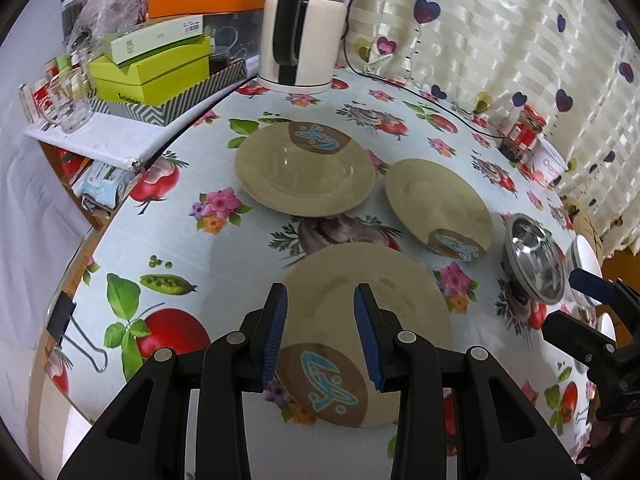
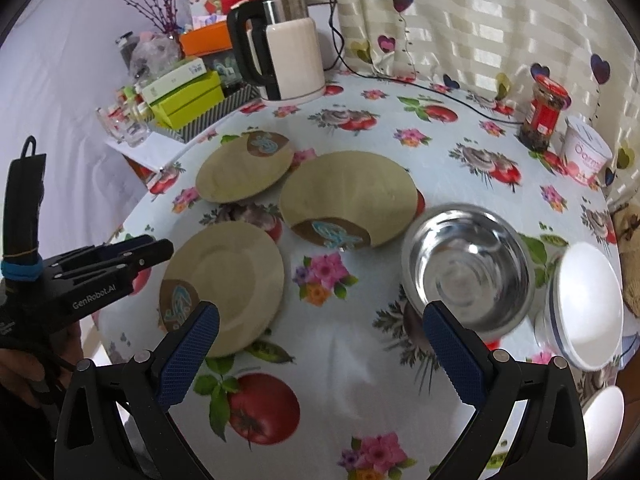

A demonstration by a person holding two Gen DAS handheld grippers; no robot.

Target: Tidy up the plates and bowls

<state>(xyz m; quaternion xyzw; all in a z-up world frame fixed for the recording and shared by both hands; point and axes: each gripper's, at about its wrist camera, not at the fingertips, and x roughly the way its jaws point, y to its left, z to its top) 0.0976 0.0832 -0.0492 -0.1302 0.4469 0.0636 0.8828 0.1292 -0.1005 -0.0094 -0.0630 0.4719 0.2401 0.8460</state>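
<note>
Table (image 2: 360, 360): round, under a fruit-and-flower cloth; its near edge curves just below both claws, and bare cloth lies open directly ahead of the right claw.
Plates: 3 beige round plates, each with 1 brown patch on the rim, so no long axis.
Nearest plate (image 1: 372, 300): directly under the left claw, brown patch pointing back toward the claw.
Far-left plate (image 1: 304, 170): well ahead of the left claw, patch pointing away from it.
Right-hand plate (image 1: 438, 206): ahead and to the right of the left claw, patch pointing toward the near edge; its rim lies just beside the far-left plate.
Bowls: 1 steel bowl (image 2: 466, 270), mouth up, just ahead of the right claw's right finger; 1 white bowl (image 2: 588, 304) tilted just beside it to the right, near the table edge.
Left claw (image 1: 320, 336): jaws narrowly parted over the nearest plate, gripping nothing; contact with the plate cannot be told.
Right claw (image 2: 320, 356): jaws spread wide, empty, hanging above bare cloth.
Kettle (image 2: 288, 52): 1, upright at the far edge, well apart from both claws.
</note>
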